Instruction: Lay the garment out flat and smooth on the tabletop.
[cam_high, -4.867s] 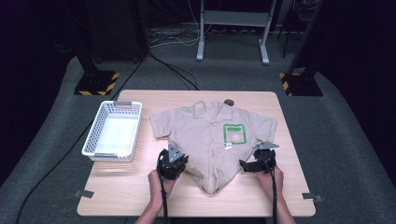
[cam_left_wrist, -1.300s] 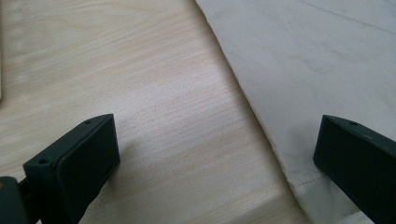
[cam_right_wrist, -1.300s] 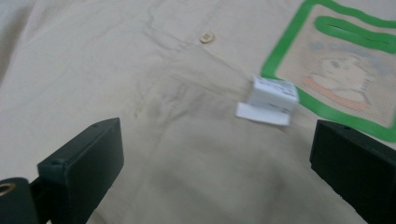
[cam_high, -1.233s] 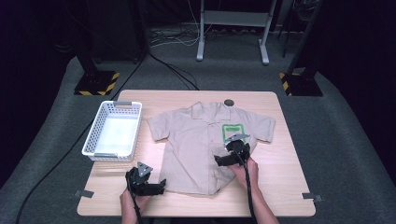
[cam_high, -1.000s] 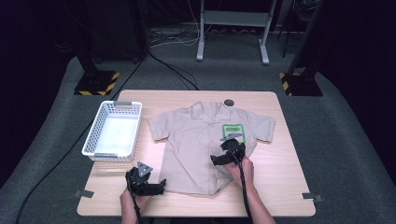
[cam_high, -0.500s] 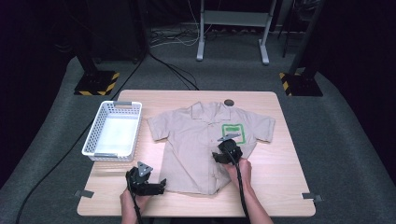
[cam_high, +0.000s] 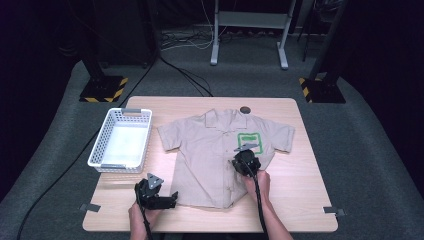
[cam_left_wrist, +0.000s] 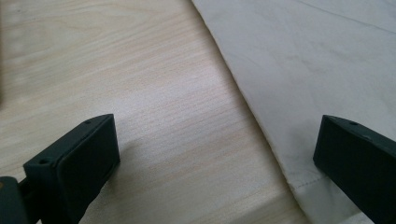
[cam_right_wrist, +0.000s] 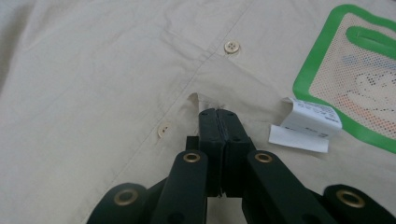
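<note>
- With its jaws having just closed, the right hand-held gripper (cam_right_wrist: 218, 116) pinches the button placket of the beige short-sleeved cotton shirt (cam_high: 210, 155), which lies flat mid-desk (cam_high: 300, 200).
- Left hand-held gripper (cam_left_wrist: 217, 154) spread, resting beside the shirt's hem corner.
- Judgement: grasp secured; lifting or folding can begin.
</note>
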